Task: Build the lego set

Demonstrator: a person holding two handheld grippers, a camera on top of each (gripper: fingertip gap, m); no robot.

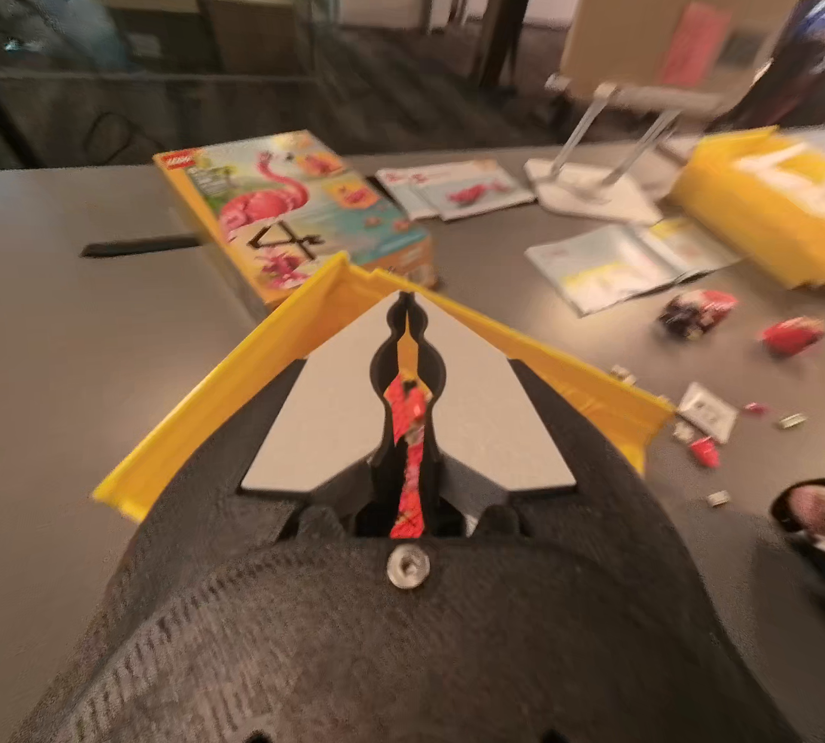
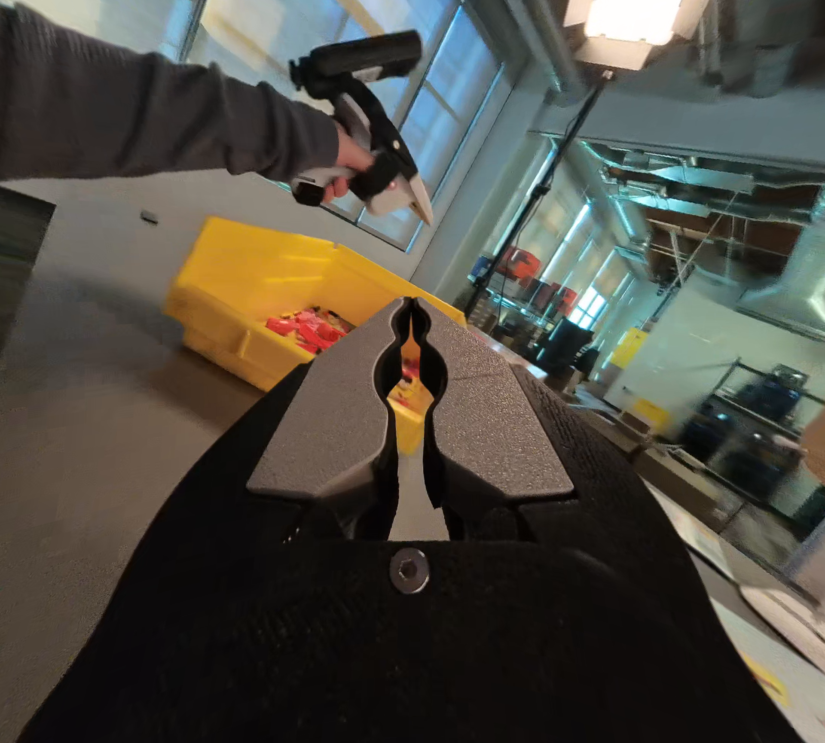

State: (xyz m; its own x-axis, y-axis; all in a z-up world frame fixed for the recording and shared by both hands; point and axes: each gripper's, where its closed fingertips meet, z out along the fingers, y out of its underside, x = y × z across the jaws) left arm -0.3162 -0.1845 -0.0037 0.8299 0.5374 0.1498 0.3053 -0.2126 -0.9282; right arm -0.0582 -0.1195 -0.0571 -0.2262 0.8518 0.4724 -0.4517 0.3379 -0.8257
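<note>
Grey table (image 1: 89, 320) in a workshop room with big windows (image 2: 312, 7) and shelving (image 2: 558, 297) at the back. Landmark: yellow bin (image 2: 250, 275) holding red pieces (image 2: 308, 331). Left gripper (image 1: 406, 297) hangs above the bin, tips together, gripping nothing. Right gripper (image 2: 411, 301) points at the bin's near side, tips together, bare. Beyond the bin: toy box (image 1: 277, 208), booklets (image 1: 625, 262), loose red pieces (image 1: 790, 335), a 2nd yellow bin (image 1: 759, 204).

Grey desk (image 1: 89, 320) carries a yellow bin (image 2: 250, 275), a colourful toy box (image 1: 285, 213) and open booklets (image 1: 625, 262). Small loose bricks (image 1: 705, 449) lie scattered at its right side.
</note>
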